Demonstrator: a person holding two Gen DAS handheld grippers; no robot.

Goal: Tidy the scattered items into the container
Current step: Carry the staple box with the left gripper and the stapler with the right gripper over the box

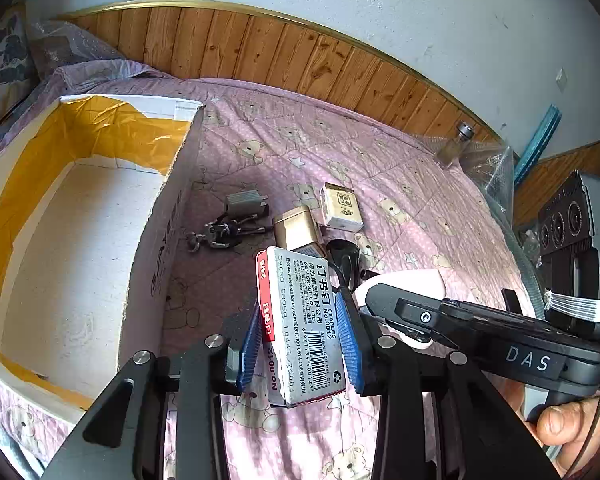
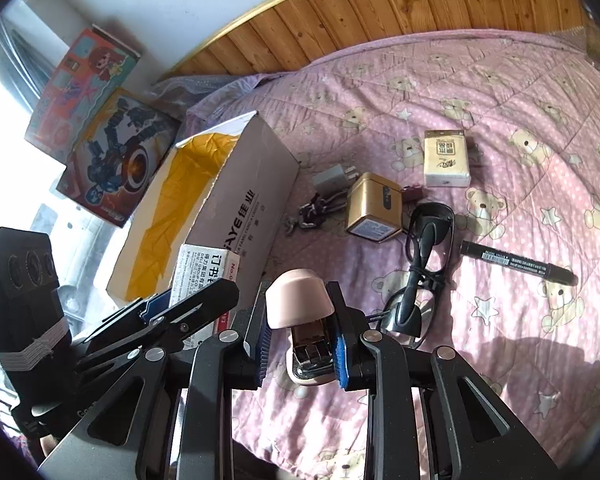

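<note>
Two items in hand, none boxed: box at left looks empty. Left gripper clamps staple box; right gripper clamps pink stapler. Left on quilt: charger, tin, pack, cable, marker, keyring.

**Count of things on the bed**

Two grippers: the left gripper clamps one staple box, and the right gripper clamps one pink stapler.

One open carton, nothing visible inside it.

Loose on the quilt: one gold tin, one white packet, one grey plug, one metal chain piece, one pair of black glasses, one black marker.

One glass bottle by the wooden headboard.

Two picture boxes behind the carton.
</note>
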